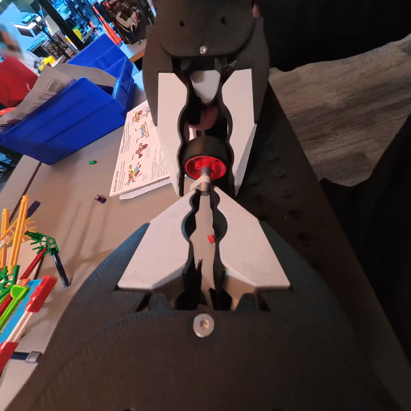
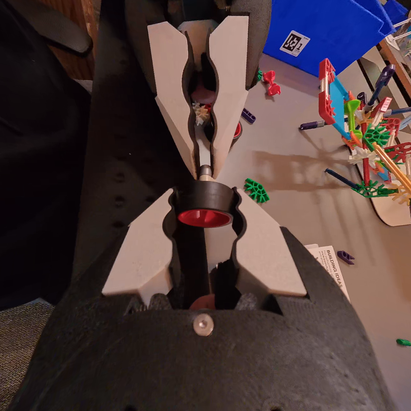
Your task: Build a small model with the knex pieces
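We have the two grippers nose to nose above the grey table (image 1: 73, 213); the right gripper (image 2: 205, 195) has its jaws closed snug round a black wheel with a red hub (image 2: 204, 202), the tyre seated in the scalloped notches near the fingertips; in the left wrist view we see that same wheel (image 1: 205, 163) facing us, with a short grey peg (image 1: 204, 182) poking out of the hub toward us; the left gripper (image 1: 204, 193) has its jaws nearly shut, the tips pinching the end of that grey peg, and a small white piece (image 1: 196, 183) sticks out sideways just at the tips; from the right wrist view the peg (image 2: 204, 171) sits between the far gripper's tips, right beside the wheel; off to one side we have a colourful toy model (image 2: 364, 138) of rods and connectors standing on a pale board (image 2: 387, 213), well apart from both grippers; a loose green connector (image 2: 256, 190) lies on the table near the wheel, a purple clip (image 1: 100, 198) just beside a white instruction booklet (image 1: 138, 155), and a small green piece (image 1: 92, 162) farther out; blue bins (image 1: 71, 115) stand at the back of the table, one bearing a square black-and-white sticker (image 2: 294, 43).
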Available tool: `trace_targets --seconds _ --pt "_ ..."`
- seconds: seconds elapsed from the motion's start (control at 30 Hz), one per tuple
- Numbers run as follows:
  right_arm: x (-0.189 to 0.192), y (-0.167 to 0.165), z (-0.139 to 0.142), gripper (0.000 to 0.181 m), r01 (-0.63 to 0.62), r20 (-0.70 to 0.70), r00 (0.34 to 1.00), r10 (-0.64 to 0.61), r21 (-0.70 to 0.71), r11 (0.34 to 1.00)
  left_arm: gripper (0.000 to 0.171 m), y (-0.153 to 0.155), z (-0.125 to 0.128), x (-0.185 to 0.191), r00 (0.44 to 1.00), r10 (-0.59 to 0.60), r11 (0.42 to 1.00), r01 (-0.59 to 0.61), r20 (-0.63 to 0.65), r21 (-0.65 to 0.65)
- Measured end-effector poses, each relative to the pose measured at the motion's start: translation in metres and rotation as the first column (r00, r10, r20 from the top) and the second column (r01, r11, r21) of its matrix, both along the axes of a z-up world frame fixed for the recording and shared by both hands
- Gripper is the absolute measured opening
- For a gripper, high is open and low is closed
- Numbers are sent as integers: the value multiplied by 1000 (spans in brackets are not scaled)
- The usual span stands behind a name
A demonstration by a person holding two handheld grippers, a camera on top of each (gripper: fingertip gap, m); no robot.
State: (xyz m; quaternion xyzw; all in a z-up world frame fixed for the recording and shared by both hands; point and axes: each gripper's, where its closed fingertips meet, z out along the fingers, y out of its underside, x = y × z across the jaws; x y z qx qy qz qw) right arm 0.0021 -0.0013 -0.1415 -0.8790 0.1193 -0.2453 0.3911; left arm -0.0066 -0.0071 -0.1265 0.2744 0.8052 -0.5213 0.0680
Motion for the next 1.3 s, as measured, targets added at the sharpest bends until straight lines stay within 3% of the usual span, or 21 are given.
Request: trace_targets --seconds 0.63,0.93,1.07,1.3 --pt "5 -3 0 46 25 -39 999 -25 15 1000 6 -5 -2 5 1000 19 1000 -19 -16 11" --pt "17 -19 10 59 242 47 969 -242 9 970 6 -9 -3 17 996 83 996 -82 -16 25" --pt "13 -34 10 53 376 -48 926 -373 66 924 6 -11 -1 19 994 107 994 -107 2 12" --pt "11 -33 10 44 468 -124 882 -455 119 875 6 -14 -2 19 990 124 992 -124 67 0"
